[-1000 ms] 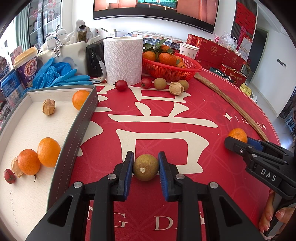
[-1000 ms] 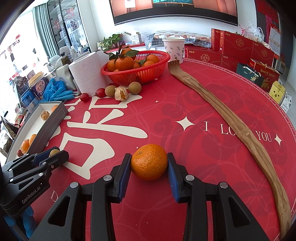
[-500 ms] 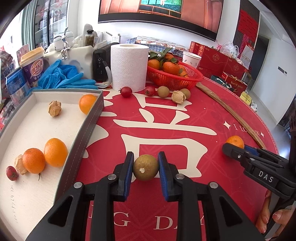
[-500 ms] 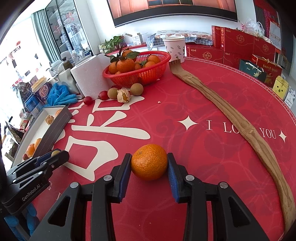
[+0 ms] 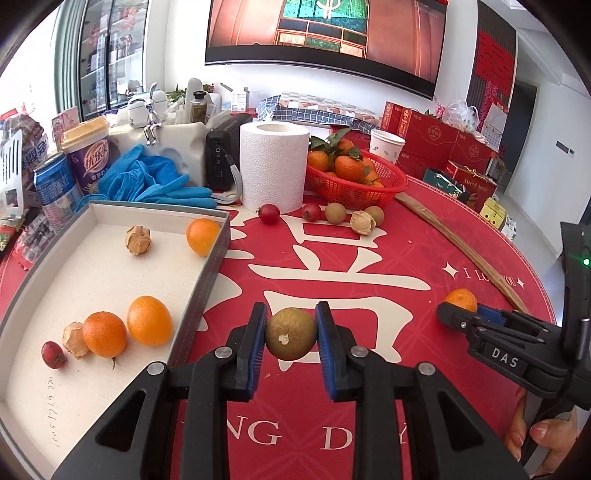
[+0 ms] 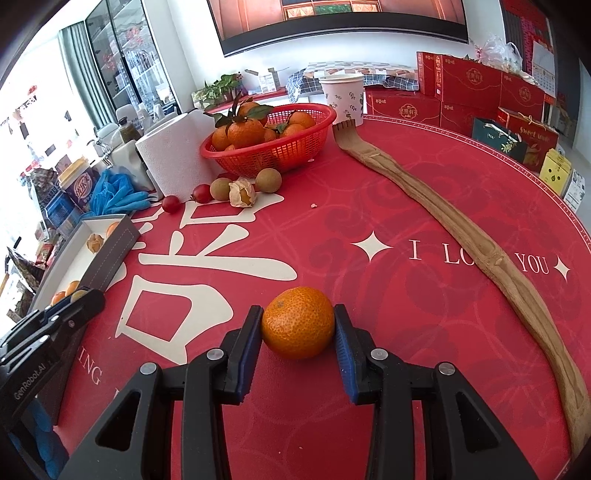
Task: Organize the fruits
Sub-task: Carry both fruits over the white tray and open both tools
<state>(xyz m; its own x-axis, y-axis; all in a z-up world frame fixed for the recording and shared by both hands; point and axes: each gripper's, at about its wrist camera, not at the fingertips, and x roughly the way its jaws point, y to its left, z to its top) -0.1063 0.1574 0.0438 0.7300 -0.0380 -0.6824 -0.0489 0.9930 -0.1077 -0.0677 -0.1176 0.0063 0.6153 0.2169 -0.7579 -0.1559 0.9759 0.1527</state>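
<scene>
L tool (image 5: 291,334) pinching brown longan (image 5: 291,334); R tool (image 6: 298,323) pinching mandarin (image 6: 298,323), both over tablecloth (image 6: 406,314).

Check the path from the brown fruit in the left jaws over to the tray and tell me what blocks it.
Only the tray's near grey wall stands between the brown fruit, held in the left gripper, and the tray floor. The fruit must go over it. Inside, two oranges lie just past the wall; bare floor shows around them.

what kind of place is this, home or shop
Probably a home living or dining room: a round table with a red festive cloth, a big wall screen, stacked red gift boxes, and household clutter nearby.
</scene>
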